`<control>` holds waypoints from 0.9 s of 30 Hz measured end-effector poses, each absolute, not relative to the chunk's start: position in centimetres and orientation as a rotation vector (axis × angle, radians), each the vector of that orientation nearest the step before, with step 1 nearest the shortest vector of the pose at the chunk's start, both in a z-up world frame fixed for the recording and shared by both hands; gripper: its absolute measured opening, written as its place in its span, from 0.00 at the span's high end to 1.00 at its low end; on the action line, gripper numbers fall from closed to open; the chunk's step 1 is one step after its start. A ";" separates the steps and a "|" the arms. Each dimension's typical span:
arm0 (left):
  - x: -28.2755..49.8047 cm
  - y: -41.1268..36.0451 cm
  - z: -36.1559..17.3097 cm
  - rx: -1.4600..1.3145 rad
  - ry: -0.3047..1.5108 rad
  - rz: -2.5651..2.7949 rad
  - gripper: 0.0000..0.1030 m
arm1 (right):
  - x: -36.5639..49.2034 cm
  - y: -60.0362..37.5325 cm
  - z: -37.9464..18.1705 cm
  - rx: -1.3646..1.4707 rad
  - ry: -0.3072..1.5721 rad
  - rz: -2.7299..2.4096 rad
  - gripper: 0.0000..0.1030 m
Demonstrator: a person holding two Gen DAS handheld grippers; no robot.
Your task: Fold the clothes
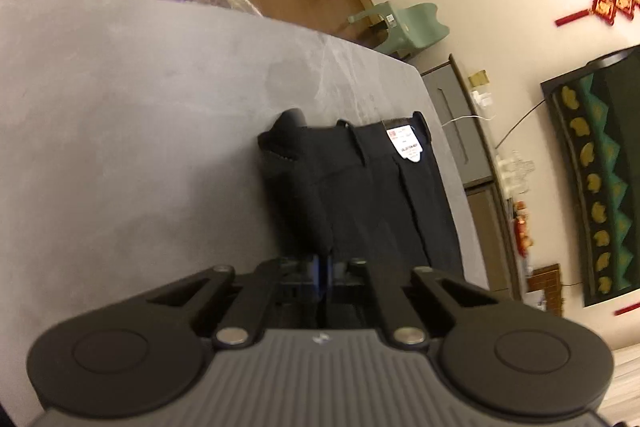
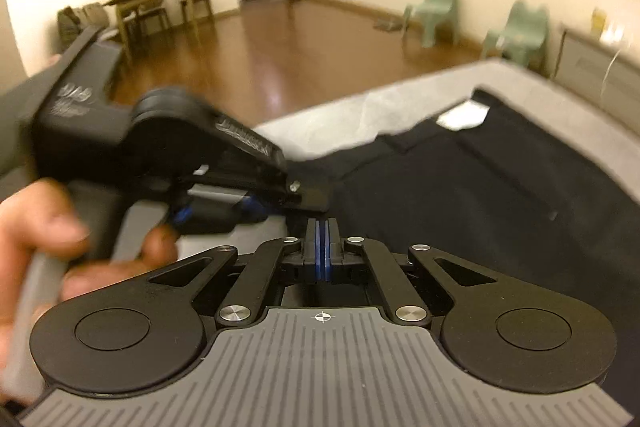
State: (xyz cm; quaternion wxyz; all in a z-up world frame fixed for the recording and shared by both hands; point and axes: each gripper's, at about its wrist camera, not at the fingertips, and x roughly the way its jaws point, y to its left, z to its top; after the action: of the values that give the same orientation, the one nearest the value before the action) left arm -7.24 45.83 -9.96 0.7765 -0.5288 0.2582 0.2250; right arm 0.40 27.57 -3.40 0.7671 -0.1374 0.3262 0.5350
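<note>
while both grippers sit at the near edge of the black trousers [image 1: 360,187], the left gripper [image 1: 322,267] has its jaws pinched on a raised fold of the cloth. right gripper [image 2: 322,251]: blue pads pressed together, nothing visible between them. trousers lie flat on the grey table [image 1: 140,127] (white tag [image 1: 406,143] at the waistband). a hand [image 2: 44,247] holds the left gripper.

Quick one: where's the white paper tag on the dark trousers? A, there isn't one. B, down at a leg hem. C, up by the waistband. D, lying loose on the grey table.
C: the white tag sits by the belt loops at the waistband of the dark trousers.
</note>
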 end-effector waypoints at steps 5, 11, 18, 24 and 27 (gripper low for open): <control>-5.1 41.4 -7.8 -0.865 0.559 0.442 0.97 | 6.2 22.6 -2.4 -0.126 0.702 0.942 0.57; -2.3 30.7 -5.3 -0.351 0.529 0.301 0.98 | 13.8 19.6 -7.2 -0.232 0.868 0.711 0.60; -1.3 20.9 -5.9 0.024 0.555 0.087 0.98 | 19.9 13.6 -4.1 0.225 1.022 0.865 0.23; -1.9 15.8 -7.9 0.164 0.598 -0.048 0.98 | 22.0 13.7 -6.4 0.403 1.140 0.954 0.10; -2.4 15.0 -8.2 0.188 0.596 -0.058 0.98 | 22.0 15.8 -8.2 0.270 1.158 0.897 0.10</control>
State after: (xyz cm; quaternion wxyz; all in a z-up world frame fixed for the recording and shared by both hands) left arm -2.44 15.03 -8.22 0.9512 0.0922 0.2930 -0.0286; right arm 22.05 15.78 -8.18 0.7353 0.1229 0.5268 0.4083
